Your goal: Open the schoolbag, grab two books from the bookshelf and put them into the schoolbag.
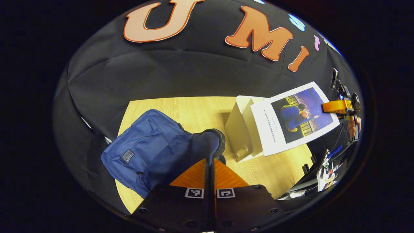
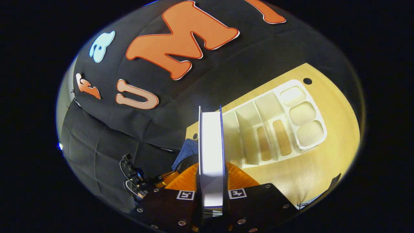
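Clamped edge-on between the right gripper fingers, a book stands upright, lifted clear of the white shelf on the table. Its target, the blue schoolbag, lies well off to its left, mouth pinched up by the closed left gripper.

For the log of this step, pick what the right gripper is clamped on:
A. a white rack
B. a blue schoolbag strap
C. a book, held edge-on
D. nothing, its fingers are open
C: in the right gripper view the right gripper has both fingers pressed on the book, whose white page edge faces the camera.
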{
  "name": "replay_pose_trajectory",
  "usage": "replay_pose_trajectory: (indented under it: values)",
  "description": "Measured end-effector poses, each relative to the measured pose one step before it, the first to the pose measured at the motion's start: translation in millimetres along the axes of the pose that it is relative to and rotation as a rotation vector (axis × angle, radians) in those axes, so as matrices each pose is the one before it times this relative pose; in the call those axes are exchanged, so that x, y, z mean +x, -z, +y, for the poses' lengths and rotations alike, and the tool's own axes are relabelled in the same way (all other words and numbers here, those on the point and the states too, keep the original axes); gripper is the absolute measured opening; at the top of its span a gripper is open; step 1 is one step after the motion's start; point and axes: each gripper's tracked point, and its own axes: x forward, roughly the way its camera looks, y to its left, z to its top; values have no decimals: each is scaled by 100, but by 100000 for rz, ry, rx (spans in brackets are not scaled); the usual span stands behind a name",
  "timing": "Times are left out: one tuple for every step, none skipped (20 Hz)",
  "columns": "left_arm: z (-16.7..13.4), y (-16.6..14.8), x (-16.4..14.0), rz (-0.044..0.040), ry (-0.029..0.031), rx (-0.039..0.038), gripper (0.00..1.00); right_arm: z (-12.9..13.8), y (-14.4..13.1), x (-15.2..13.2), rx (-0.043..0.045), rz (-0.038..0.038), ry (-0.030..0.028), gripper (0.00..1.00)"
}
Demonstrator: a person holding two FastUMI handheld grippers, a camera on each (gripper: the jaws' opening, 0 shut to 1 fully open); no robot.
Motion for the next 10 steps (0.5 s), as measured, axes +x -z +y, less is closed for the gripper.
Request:
replay_pose_trajectory:
  values:
    - [12, -134, -197, -475, -554, 171, 1, 75, 903, 731, 1167, -240, -158, 23]
    - [169, -277, -124, -402, -551, -256, 0, 30, 1168, 646, 547, 1023, 102, 23]
    - [134, -186, -68, -395, -811, 12, 0, 199, 1077, 644, 1445, 1079, -517, 23]
    - [66, -294, -146, -647, -519, -185, 0, 463, 946, 702, 1973, 1123, -1581, 23]
    - [222, -81, -294, -671, -362, -928, 0, 438, 830, 693, 3099, 708, -1130, 23]
    - [74, -202, -246, -332, -167, -1113, 1, 474, 808, 794, 1609, 999, -306, 23]
    - [143, -256, -269, -630, -220, -1294, 1, 291, 600, 852, -97, -202, -88, 23]
    - [149, -175, -160, -270, -193, -727, 1, 170, 771, 639, -2147, 653, 467, 23]
    - [13, -196, -132, -515, -248, -896, 1, 46, 514, 618, -329, -703, 1578, 23]
    - [56, -265, -211, -206, -366, -67, 1, 191, 639, 828, -935, 858, 931, 23]
